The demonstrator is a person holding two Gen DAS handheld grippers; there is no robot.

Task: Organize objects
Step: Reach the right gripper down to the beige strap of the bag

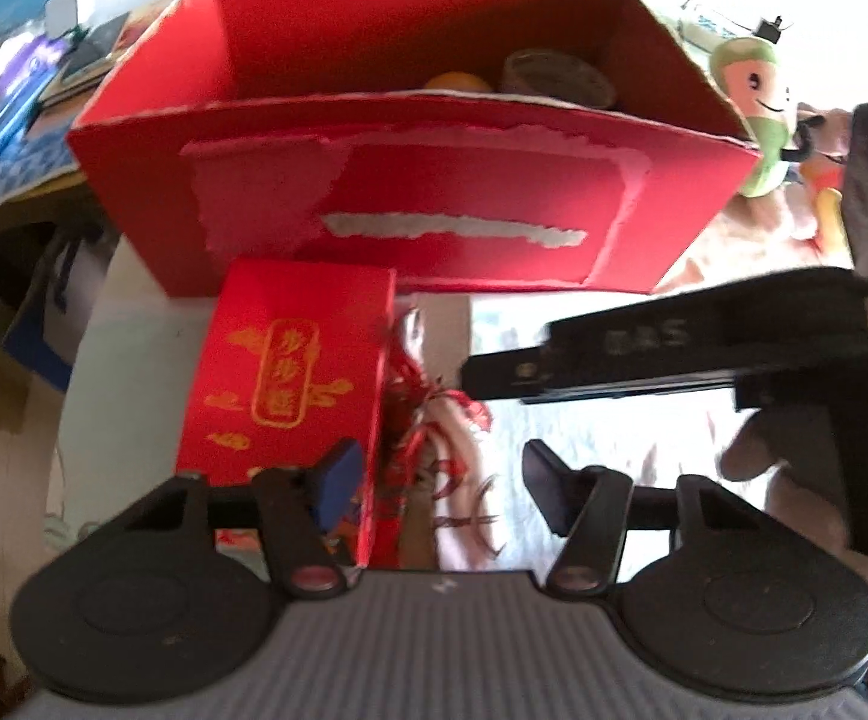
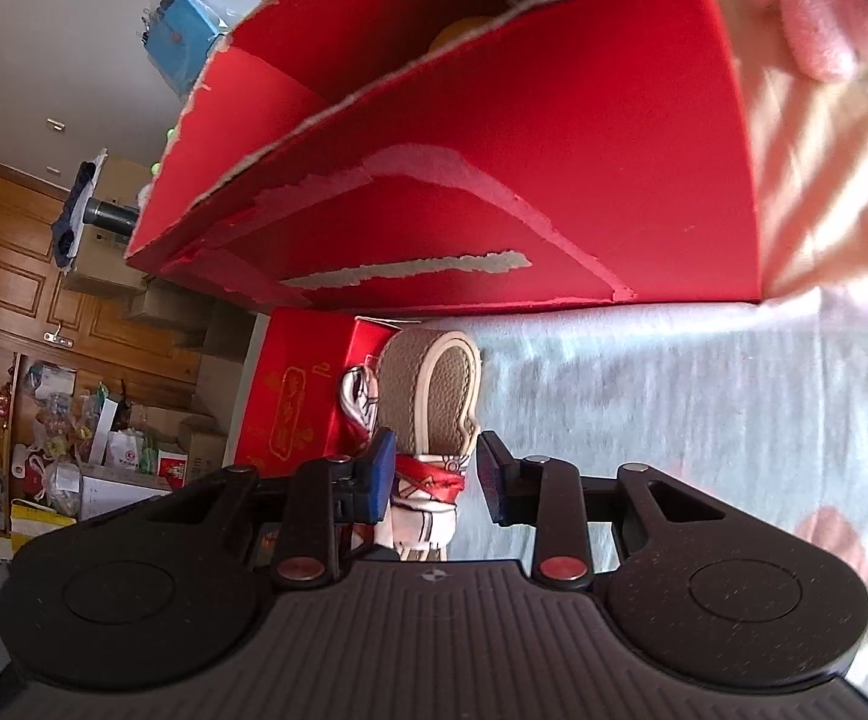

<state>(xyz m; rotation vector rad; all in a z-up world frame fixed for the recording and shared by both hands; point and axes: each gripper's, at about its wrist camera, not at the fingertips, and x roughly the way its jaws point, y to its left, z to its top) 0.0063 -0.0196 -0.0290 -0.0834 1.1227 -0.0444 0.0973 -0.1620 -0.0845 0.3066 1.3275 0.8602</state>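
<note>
Right gripper jaws apart, straddling shoe dead ahead, sole up, long axis along fingers. Left gripper parted, empty, farther off. Red box just beyond.

Red open box; red small box with gold lettering; green plush.

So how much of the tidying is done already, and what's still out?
Partly done, it seems. The big red box already holds an orange item and a round tin. In hand: the right gripper is open around a red-patterned cloth item beside a tan strap; nothing is gripped yet. The left gripper is open. Still out: the small red box, the green plush and the pink plush.
</note>
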